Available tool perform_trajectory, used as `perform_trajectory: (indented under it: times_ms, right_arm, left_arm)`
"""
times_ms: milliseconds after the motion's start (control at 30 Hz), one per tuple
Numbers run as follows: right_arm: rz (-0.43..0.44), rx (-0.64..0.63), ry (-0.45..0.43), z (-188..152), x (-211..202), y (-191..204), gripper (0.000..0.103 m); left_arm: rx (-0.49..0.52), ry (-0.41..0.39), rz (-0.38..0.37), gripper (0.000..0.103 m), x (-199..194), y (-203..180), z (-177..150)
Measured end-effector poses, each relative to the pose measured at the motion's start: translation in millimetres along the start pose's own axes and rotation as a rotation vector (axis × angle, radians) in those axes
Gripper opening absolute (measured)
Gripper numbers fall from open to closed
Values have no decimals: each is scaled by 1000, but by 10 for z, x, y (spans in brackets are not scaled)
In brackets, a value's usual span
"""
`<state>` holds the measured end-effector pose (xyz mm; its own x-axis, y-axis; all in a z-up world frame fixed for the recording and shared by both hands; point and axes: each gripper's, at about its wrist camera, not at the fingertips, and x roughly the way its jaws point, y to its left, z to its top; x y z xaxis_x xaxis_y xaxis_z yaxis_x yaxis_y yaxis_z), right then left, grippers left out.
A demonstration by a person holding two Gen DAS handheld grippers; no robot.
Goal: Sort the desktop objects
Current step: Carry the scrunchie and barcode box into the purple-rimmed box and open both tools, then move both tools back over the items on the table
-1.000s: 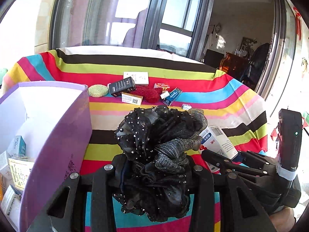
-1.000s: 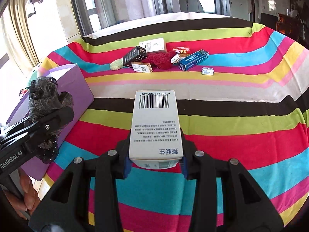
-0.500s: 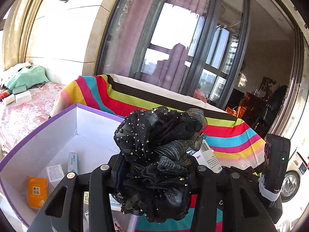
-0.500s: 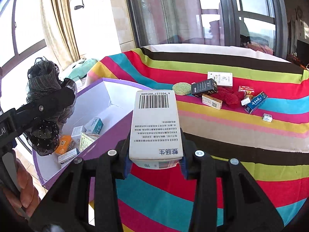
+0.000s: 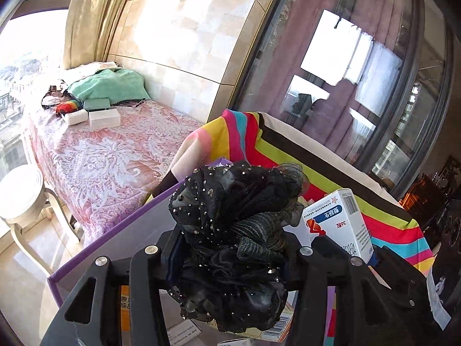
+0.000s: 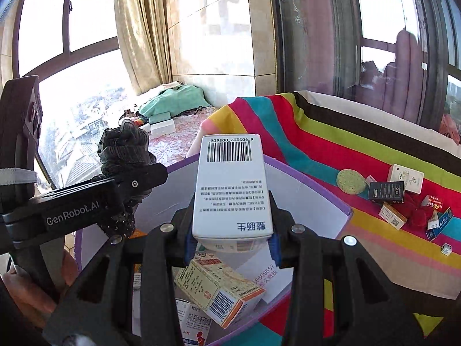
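The left claw (image 5: 230,248) hovered over the purple box (image 6: 317,201) with the black beaded scrunchie (image 5: 233,230) bunched between its fingers; its jaws were opening, though the fabric still filled the gap and touched both pads. The right claw (image 6: 230,230) was clenched on the white medicine carton (image 6: 232,184), which stood upright between the blue-padded fingers, above the box's open interior. The carton's top face showed a barcode numbered 6 905227 005606, with upside-down Chinese print below it. The left claw's side read "GenRobot.AI". Inside the box lay a yellow-and-orange carton (image 6: 219,294) with its own barcode and a slip printed "58669557". On the striped counter (image 6: 360,150) to the right, well apart from both claws, sat a green sponge (image 6: 351,181) and a black box (image 6: 386,191).
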<state>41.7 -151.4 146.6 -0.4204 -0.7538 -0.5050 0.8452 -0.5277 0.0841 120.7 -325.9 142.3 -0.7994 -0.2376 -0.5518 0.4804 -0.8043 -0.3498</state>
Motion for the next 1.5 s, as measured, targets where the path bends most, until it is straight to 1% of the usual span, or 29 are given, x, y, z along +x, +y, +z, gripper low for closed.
perform_trajectory:
  times_ms: [33,67,100,133,167,233,300,400,433,500,567,633,667,700,767,800,833,900,933,1000,1067,1100,1133,1233,1300,1333,1367,1400,1500]
  right_arm:
    - [13,8,7,2,31,-17,44]
    - [19,18,20,1,60,-33,54]
    - [22,30,28,-7,75,-59,61]
    - [27,47,23,-24,58,-102,74]
    - [33,63,8,-42,25,-154,79]
    - [24,89,-17,-81,-82,-273,79]
    - [-6,123,-35,-132,-184,-449,80]
    - [-70,195,-52,-250,-343,-837,84]
    - [-108,220,-54,-306,-398,-1010,87]
    - [-205,253,-37,-454,-484,-1365,88]
    - [-316,282,10,-615,-557,-1754,88]
    - [-419,320,52,-784,-620,-2223,88]
    - [-470,341,74,-867,-644,-2440,88]
    - [-521,368,103,-958,-659,-2684,88]
    - [-564,424,157,-1133,-673,-3139,88]
    - [-578,448,187,-1204,-662,-3333,88]
    - [-582,467,219,-1263,-637,-3504,88]
    - [-569,474,263,-1357,-576,-3771,88]
    - [-561,458,282,-1387,-518,-3872,88]
    - [-543,405,327,-1405,-381,-4015,88]
    - [-512,351,360,-1386,-260,-4131,88]
    - [-496,315,357,-1345,-231,-4177,87]
    - [-475,291,354,-1313,-203,-4226,87]
    - [-440,278,365,-1278,-136,-4359,86]
    - [-443,265,360,-1279,-159,-4343,80]
    - [-455,268,350,-1283,-196,-4323,67]
    - [-462,270,340,-1291,-235,-4299,42]
    - [-471,272,341,-1308,-262,-4278,40]
    - [-467,288,334,-1338,-320,-4280,40]
  left_arm:
    - [-27,11,8,63,18,56,1]
    - [-49,20,22,67,32,87,3]
    - [-62,23,40,76,38,102,4]
    - [-67,17,61,83,34,99,5]
    - [-65,7,83,84,11,90,0]
    - [-48,-16,117,86,-40,51,4]
    - [-34,-35,132,88,-90,-47,9]
    - [3,-57,112,90,-167,-315,-12]
    - [33,-69,78,91,-197,-457,-32]
    - [119,-100,-33,93,-288,-778,-116]
    - [235,-133,-162,103,-380,-1167,-258]
    - [345,-155,-266,103,-417,-1551,-462]
    - [392,-149,-309,103,-390,-1733,-570]
    - [428,-126,-347,103,-325,-1903,-675]
    - [475,-61,-430,103,-98,-2179,-877]
    - [488,-7,-477,103,57,-2295,-977]
    - [488,56,-506,103,230,-2377,-1056]
    - [431,169,-519,103,604,-2472,-1180]
    - [393,216,-517,103,791,-2490,-1227]
    - [372,286,-465,103,1092,-2530,-1315]
    - [406,286,-395,103,1306,-2585,-1347]
    - [416,283,-353,103,1416,-2590,-1363]
    - [416,290,-329,103,1511,-2602,-1356]
    - [358,296,-249,103,1801,-2571,-1260]
    - [330,276,-203,103,1981,-2598,-1178]
    - [323,272,-183,103,2051,-2624,-1140]
    - [311,260,-165,103,2145,-2666,-1077]
    - [298,242,-149,103,2222,-2706,-1016]
    - [253,204,-116,103,2413,-2817,-828]
